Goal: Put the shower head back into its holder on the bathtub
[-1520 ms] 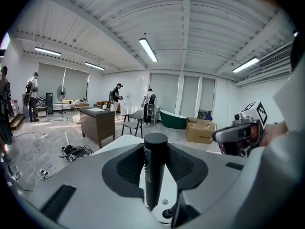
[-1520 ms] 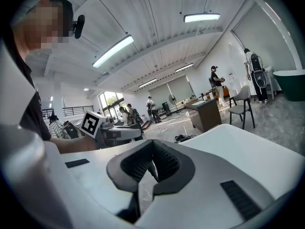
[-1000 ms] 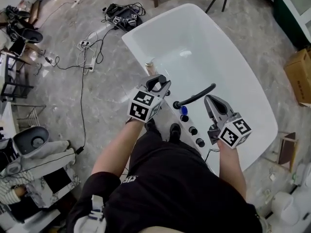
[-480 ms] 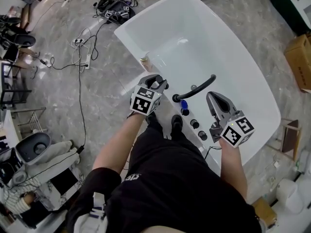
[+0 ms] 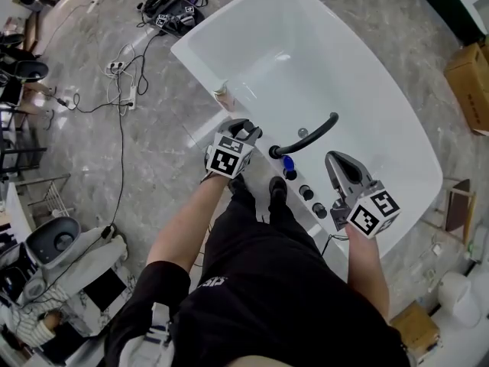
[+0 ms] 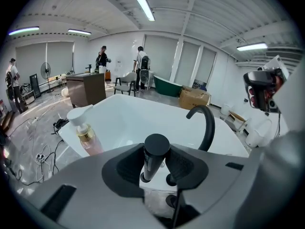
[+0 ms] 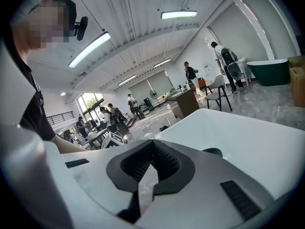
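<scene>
Here, left gripper point(image 5: 243, 128) tilts downward clamping the shower head point(image 6: 156, 152) (right gripper point(image 7: 150, 162) closed, empty).

One bathtub point(image 5: 367, 90), one curved tap point(image 5: 309, 136), three black knobs point(image 5: 306, 193), one pump bottle point(image 5: 223, 96), one shower head point(image 6: 156, 149), and two grippers: left gripper point(image 5: 244, 128) mid-frame, right gripper point(image 5: 336, 160) lower right.

No legible txt anywhere.

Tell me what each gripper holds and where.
The left gripper holds the shower head by its shaft, below the top; the right gripper holds nothing.
</scene>
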Tool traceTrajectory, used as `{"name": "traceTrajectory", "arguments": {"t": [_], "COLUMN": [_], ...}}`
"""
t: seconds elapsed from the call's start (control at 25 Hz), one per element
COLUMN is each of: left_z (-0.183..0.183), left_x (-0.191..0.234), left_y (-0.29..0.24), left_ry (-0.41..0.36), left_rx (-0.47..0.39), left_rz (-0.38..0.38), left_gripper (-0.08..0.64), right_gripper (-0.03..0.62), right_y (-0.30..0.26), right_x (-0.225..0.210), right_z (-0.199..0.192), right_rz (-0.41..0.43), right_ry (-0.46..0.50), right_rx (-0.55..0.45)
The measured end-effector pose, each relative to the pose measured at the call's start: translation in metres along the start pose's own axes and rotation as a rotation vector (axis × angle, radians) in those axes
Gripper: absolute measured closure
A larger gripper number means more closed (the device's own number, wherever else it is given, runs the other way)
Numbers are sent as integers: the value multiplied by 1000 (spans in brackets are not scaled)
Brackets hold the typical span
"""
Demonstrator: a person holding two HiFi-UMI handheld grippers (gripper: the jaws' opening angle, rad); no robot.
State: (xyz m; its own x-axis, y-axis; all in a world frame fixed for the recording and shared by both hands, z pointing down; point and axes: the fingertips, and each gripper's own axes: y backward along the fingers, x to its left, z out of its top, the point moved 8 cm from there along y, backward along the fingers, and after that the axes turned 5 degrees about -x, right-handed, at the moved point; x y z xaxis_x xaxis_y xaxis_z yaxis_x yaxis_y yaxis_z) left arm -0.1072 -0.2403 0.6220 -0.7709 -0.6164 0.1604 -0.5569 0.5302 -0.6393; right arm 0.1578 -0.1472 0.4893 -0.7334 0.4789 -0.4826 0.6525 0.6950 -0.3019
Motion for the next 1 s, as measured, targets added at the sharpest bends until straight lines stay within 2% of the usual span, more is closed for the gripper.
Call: {"name": "traceTrajectory", "arguments": {"t": [0.16,0.64,1.0], "left_z": [-7,-31,-29], "left_x": [4,8,0], "left_y": [-14,-41,-46], "left_ry": [-43,-5,-34], "left_rx": [22,92,87], "left_rz": [-17,-28,-38], "left_gripper": [414,414,414], "right_gripper": [578,578,578], "right_y": [0,-4,-7], "right_x": [-2,-7,-9], "right_z": [-6,-16,-19], "right_rz": [-17,-35,-17], "right_ry": [-10,-36,-31], "right_rx": [13,31,27]}}
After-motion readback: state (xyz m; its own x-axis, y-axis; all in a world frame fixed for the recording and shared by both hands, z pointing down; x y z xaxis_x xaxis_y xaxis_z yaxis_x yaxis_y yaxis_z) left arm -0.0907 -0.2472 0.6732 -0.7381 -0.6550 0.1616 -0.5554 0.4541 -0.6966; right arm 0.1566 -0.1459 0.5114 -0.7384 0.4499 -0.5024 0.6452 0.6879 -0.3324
